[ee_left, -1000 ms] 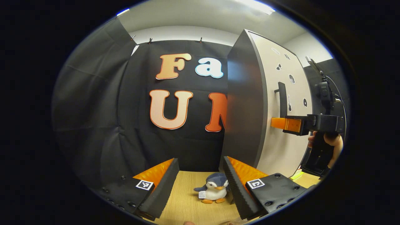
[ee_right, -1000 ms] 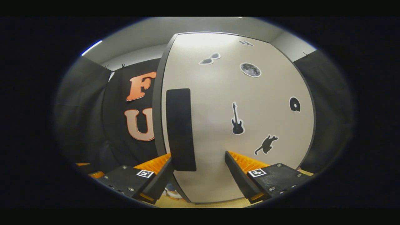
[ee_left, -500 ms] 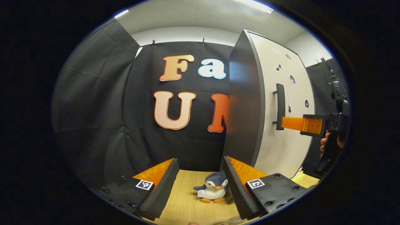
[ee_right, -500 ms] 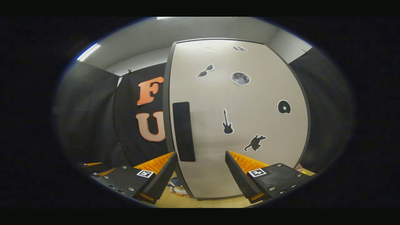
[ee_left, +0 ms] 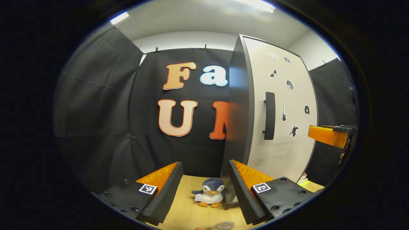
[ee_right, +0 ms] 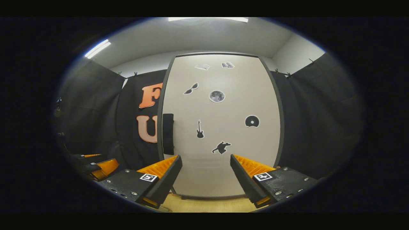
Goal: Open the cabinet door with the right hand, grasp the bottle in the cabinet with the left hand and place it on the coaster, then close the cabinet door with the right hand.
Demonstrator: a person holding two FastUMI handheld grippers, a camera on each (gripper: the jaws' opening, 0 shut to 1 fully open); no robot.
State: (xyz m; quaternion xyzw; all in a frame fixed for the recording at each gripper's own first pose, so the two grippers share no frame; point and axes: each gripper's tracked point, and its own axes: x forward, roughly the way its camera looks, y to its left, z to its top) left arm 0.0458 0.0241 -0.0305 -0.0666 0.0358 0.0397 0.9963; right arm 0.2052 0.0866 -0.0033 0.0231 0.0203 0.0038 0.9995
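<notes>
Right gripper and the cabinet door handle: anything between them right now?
No. In the right gripper view the open right gripper faces the closed cabinet door, and the handle sits up-left with nothing in the gap.

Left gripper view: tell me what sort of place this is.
Likely a staged recording booth, not a home: black cloth wall, a lone stickered cabinet on a wooden table, and a toy penguin.

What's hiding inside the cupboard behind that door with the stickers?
Nothing inside shows. The cabinet door is shut and covers the whole inside, so what it holds cannot be seen. On the door are stickers and a black handle.
</notes>
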